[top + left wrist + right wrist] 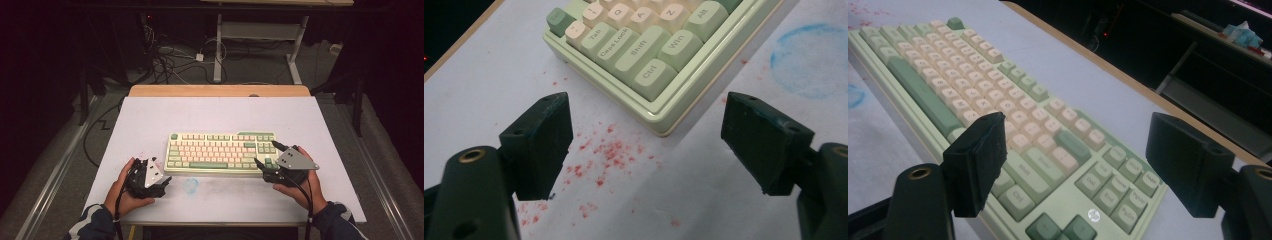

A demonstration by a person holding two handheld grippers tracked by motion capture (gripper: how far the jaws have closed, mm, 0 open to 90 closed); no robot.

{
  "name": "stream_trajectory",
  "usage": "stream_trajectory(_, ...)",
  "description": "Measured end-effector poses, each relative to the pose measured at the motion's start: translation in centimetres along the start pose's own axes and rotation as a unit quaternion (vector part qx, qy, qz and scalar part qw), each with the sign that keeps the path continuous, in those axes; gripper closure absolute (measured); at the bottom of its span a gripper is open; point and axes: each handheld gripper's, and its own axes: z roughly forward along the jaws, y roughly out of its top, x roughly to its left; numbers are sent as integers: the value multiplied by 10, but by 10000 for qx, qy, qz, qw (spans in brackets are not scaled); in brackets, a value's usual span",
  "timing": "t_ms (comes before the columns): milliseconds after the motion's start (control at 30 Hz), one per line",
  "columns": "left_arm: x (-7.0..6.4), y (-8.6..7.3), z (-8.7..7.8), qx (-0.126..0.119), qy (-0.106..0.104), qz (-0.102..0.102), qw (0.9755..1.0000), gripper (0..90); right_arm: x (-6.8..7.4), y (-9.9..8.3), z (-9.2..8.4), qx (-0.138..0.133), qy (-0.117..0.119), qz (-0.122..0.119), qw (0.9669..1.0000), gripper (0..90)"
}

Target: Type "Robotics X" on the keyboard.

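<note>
My grippers flank the keyboard, mid-table toward the near edge.
Left gripper spread at its left corner; right gripper spread over its right end, arrow keys cut off.

Room: dark, lit mainly over the table.
Floor: grey, with tangled cables behind.
Furniture: white-legged desk frame at the far side.
Table edge: wooden strip.
</note>
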Motion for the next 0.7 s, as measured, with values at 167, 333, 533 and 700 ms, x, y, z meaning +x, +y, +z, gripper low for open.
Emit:
stream_trajectory(167, 0, 3, -2, -59, -22, -37, 10000, 253, 1, -9, -9, 36, -83, 9, 10000, 252)
stream_trajectory(333, -1, 5, -3, -101, -62, -110, 9999, 286, 1, -19, -19, 63, -127, 29, 9999, 252)
stream_trajectory(533, 0, 9, -6, -85, -170, -215, 9996, 352, 0, -32, -26, 119, -190, -19, 9997, 252)
stream_trajectory(700, -1, 12, -7, -61, -301, -297, 9991, 457, 0, -41, -28, 222, -257, 0, 9994, 252)
